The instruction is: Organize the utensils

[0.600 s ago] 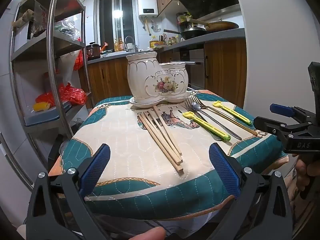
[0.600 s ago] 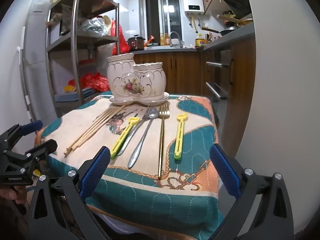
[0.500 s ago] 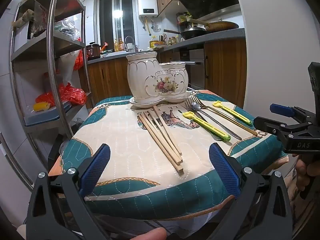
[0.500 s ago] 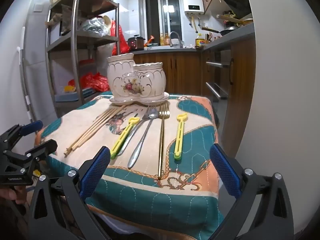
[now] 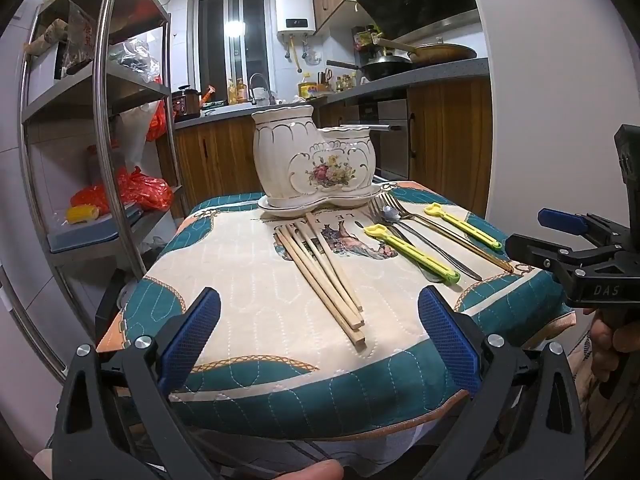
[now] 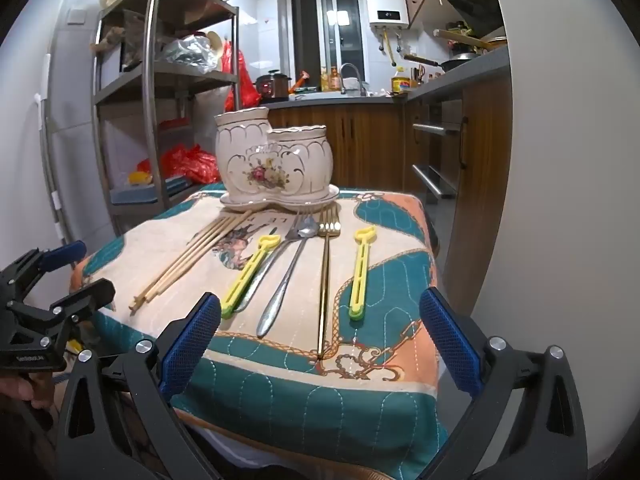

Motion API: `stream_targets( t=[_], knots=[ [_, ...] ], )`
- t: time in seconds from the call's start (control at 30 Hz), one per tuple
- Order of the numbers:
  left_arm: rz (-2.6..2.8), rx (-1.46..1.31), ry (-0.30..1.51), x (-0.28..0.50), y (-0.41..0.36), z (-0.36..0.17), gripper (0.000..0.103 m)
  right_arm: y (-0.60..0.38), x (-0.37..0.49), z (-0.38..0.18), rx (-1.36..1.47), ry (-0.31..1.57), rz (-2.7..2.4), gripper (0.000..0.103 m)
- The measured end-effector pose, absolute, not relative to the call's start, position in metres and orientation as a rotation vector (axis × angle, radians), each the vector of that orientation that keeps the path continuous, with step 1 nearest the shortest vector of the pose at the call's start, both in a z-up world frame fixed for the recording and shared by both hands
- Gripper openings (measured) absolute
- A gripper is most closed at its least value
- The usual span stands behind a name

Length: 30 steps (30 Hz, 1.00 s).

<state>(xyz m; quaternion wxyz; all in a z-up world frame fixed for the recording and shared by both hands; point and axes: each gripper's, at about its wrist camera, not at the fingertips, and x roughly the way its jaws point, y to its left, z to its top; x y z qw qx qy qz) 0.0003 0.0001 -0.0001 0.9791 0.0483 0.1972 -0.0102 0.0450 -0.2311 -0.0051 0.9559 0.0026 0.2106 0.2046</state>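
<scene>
Both grippers, left gripper (image 5: pixel 318 334) and right gripper (image 6: pixel 320 336), hover with jaws wide apart and empty; the chopsticks (image 5: pixel 324 270) lie mid-frame on the bench (image 5: pixel 248 272), and a clumsy pinch could roll them off its edge.

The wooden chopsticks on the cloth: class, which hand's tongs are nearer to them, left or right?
Left. The left tongs face the chopsticks head-on, open at the table's near edge. The right tongs, also open, face the gold fork, with the chopsticks off to their left.
</scene>
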Motion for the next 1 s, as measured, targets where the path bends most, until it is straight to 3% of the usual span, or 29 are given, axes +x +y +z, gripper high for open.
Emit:
stream_targets(
  t=[1.0],
  knots=[
    [-0.066,0.037,0.395,-0.0030,0.0038,0.0016,0.094,-0.2314,0.0454,-0.0047,0.007,0.426,0.415,0.099]
  ],
)
